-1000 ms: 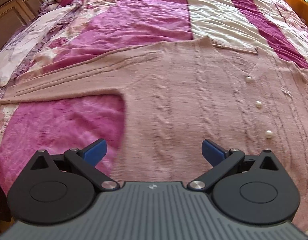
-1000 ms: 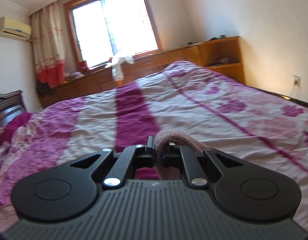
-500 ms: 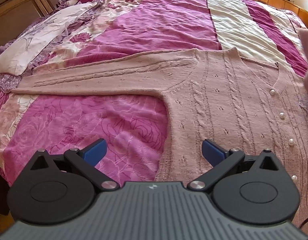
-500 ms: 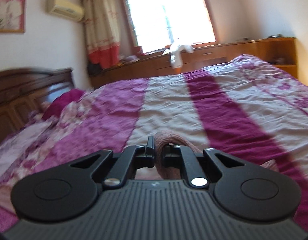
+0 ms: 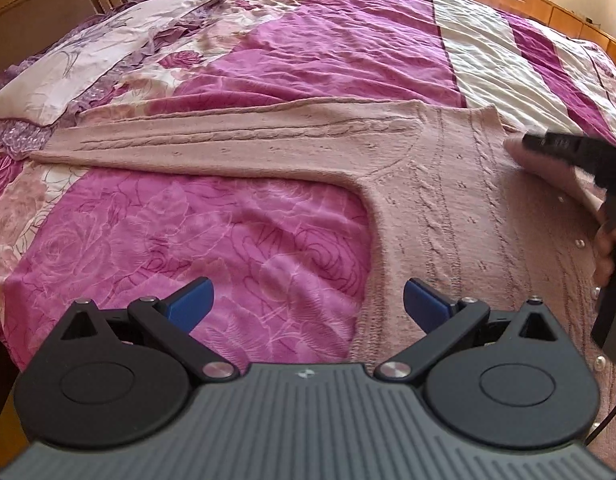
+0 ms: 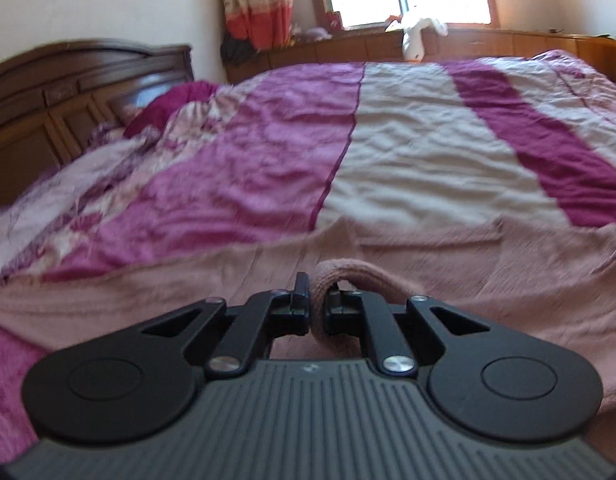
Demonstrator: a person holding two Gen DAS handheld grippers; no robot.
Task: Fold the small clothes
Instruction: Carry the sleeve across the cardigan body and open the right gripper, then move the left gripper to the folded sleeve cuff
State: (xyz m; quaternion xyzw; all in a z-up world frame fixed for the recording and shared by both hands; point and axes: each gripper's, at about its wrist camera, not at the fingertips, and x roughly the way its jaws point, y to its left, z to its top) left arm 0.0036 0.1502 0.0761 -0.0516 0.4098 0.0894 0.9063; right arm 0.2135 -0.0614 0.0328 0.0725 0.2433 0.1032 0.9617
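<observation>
A dusty-pink cable-knit cardigan with pearl buttons lies flat on the bed, one sleeve stretched out to the left. My left gripper hovers open above the cardigan's lower left edge, blue pads wide apart and empty. My right gripper is shut on the cardigan's other sleeve, a fold of pink knit pinched between its fingers. In the left wrist view that gripper comes in from the right, carrying the sleeve over the cardigan's chest.
The bedspread is magenta, pink and cream, in rose print and stripes. Pillows and a dark wooden headboard lie at the far left. Wooden cabinets under the window run along the far side.
My right gripper swung left and down with the sleeve and now enters the left wrist view over the cardigan. My left gripper shifted left, bringing the outstretched sleeve further into view.
</observation>
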